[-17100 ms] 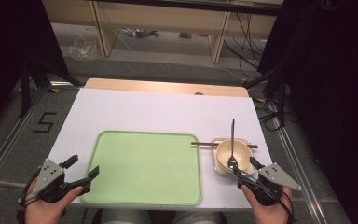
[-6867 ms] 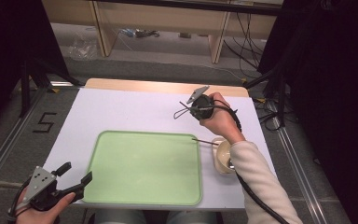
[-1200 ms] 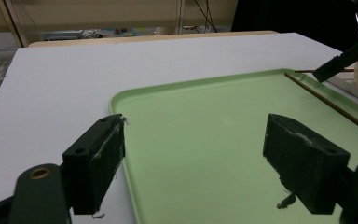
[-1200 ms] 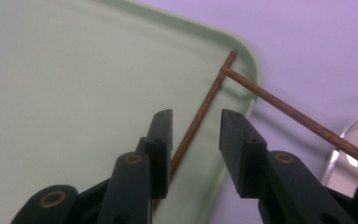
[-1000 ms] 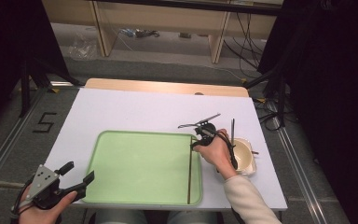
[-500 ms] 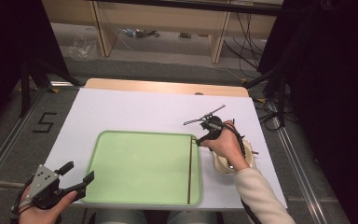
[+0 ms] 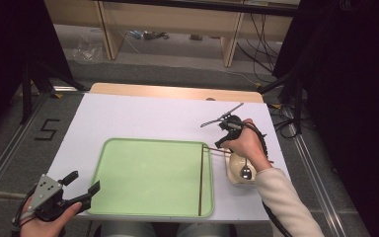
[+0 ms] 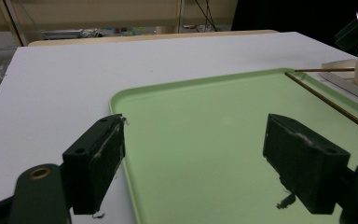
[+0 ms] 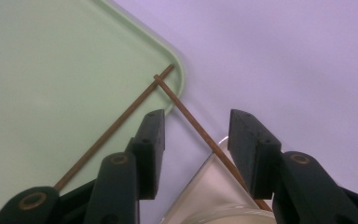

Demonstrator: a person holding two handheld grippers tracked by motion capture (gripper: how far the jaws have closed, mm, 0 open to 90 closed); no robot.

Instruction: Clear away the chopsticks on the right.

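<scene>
Right claw (image 7: 221,122) hovers above the far right corner of the green tray (image 7: 148,173), jaws spread with nothing pinched; they have just been opening. One chopstick (image 7: 201,181) lies inside the tray along its right edge. The second chopstick (image 9: 200,133) passes under the open jaws, one end at the tray corner, the other over the small dish (image 7: 240,169) beside the tray. Left claw (image 7: 81,191) sits at the tray's near left corner on the counter (image 7: 143,116), jaws spread, empty.

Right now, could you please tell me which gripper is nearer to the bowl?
Right. The right gripper hovers just beyond the bowl, while the left gripper sits off the tray's opposite near corner.
</scene>
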